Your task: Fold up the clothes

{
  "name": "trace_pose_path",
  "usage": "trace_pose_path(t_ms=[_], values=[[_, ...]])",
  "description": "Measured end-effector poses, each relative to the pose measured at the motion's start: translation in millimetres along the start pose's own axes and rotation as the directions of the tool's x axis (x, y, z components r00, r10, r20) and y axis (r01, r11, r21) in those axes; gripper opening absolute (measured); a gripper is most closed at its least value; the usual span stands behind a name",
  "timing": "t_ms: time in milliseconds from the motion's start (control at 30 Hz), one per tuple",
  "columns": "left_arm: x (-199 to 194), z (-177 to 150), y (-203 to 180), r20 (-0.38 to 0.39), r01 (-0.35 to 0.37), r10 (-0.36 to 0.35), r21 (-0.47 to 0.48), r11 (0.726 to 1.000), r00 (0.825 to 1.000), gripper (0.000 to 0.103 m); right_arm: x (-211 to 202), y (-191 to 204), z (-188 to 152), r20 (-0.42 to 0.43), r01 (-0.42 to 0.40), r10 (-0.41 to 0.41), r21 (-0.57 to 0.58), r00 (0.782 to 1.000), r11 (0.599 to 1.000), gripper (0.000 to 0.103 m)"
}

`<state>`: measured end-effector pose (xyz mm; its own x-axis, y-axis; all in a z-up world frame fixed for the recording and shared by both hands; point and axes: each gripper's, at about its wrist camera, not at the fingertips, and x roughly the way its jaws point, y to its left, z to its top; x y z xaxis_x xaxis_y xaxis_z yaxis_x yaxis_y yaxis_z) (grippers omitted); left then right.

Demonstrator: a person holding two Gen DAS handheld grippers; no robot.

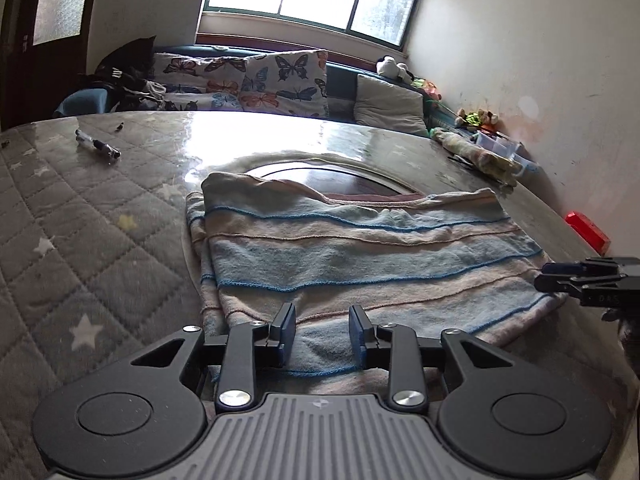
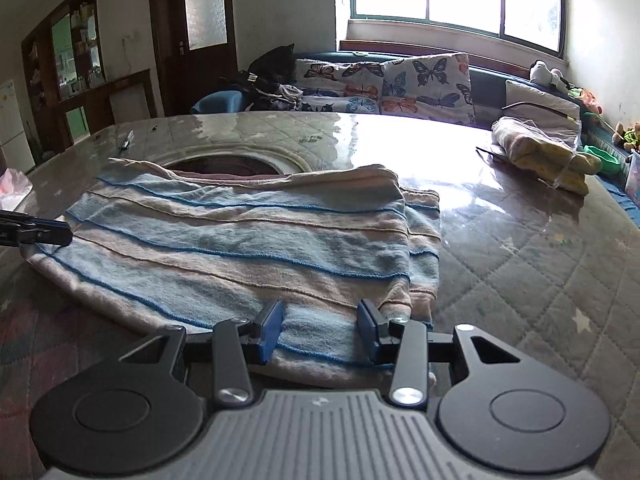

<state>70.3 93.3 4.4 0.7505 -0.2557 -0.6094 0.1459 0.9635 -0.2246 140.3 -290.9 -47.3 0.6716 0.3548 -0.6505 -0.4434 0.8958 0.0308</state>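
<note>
The tabletop (image 1: 120,208) is covered by a grey quilted cloth printed with pale stars, under a glossy clear sheet that mirrors the window. A round opening (image 1: 332,178) shows dark wood at its middle. A folded striped garment (image 1: 360,256), pale blue and cream, lies directly on it, its far edge overlapping the opening. In the left wrist view, a pen-like object (image 1: 98,145) lies at ten o'clock, a rolled yellowish bundle (image 1: 480,154) and clear plastic boxes (image 1: 500,144) at two o'clock, and a red object (image 1: 588,230) at three o'clock by the wall.
</note>
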Motion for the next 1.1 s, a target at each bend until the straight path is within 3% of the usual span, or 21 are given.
trace_pose_path(t_ms=[333,533,633,667,900,1100], values=[[-37,-32,-11,-0.025,0.055,-0.055,-0.021,0.998,0.998,0.032,-41,3,-32,-0.021,-0.013,0.013,-0.014,1.000,1.000,0.041],[-39,-27,-6,-0.036,0.071,-0.072,-0.027,0.997,0.997,0.033,-58,7,-35,-0.042,-0.024,0.024,-0.010,0.999,1.000,0.042],[-36,-19,-6,-0.036,0.053,-0.054,-0.024,0.998,0.998,0.044,-58,4,-23,-0.014,-0.040,0.040,-0.006,0.999,0.999,0.042],[-35,-17,-7,-0.032,0.046,-0.047,-0.021,0.999,0.998,0.048,-56,4,-16,-0.002,-0.040,0.040,-0.010,0.999,0.999,0.042],[-22,12,-8,0.027,0.005,-0.005,0.012,1.000,1.000,0.048,-15,1,25,0.041,-0.063,0.063,0.001,0.997,0.998,0.042],[4,24,6,0.008,-0.023,0.023,-0.009,1.000,1.000,0.046,24,-10,45,0.037,-0.054,0.052,0.058,0.998,0.997,0.040]])
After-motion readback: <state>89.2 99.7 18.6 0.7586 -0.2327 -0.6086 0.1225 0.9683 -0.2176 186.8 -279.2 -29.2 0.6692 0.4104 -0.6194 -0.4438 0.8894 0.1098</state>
